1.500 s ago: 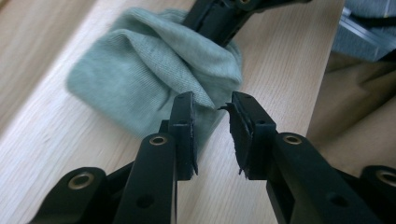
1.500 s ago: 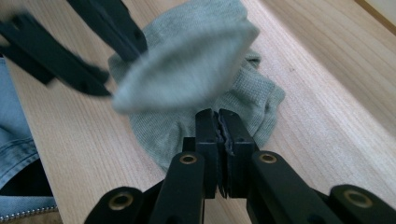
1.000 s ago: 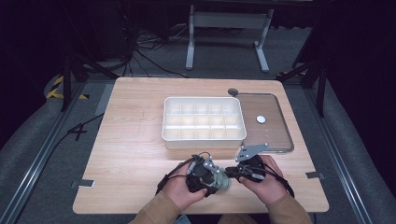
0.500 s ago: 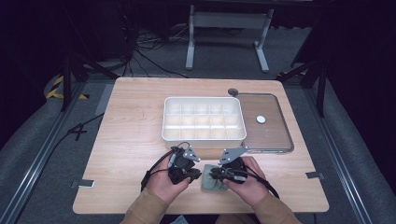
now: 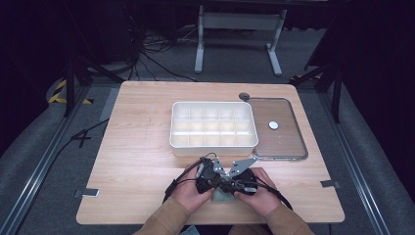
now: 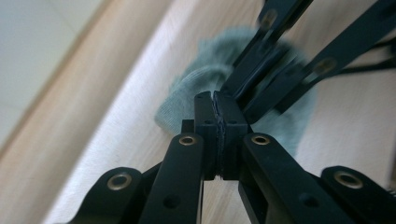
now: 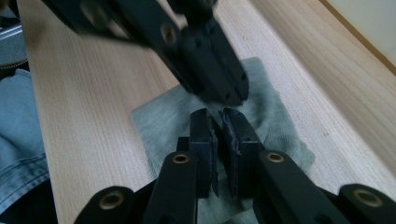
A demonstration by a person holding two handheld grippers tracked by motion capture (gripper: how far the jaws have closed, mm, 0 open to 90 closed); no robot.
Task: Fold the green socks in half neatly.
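A small grey-green cloth (image 5: 219,198) (image 6: 196,79) (image 7: 159,121) lies on the wooden table near its front edge, puckered in the middle. Both grippers meet over it, tip to tip. My left gripper (image 5: 217,185) (image 6: 217,95) (image 7: 223,95) has just been closing; its pads are now pressed together at the raised fold of cloth. My right gripper (image 5: 227,188) (image 7: 219,112) comes in from the opposite side. Its pads stand a narrow slit apart, pinching cloth that wrinkles toward its tips, and they have just closed a little further. Both hands rest low on the table.
A white tray (image 5: 214,148) with several compartments stands behind the hands. To its right lies a flat brown tray (image 5: 279,156) with a white disc (image 5: 273,125); a small dark round thing (image 5: 243,96) sits at its far corner. The table's front edge is close to the forearms.
Both hands came down and toward the person with the cloth, which now lies on the table. The left gripper swung in from the left, closed, and met the right gripper's tips.
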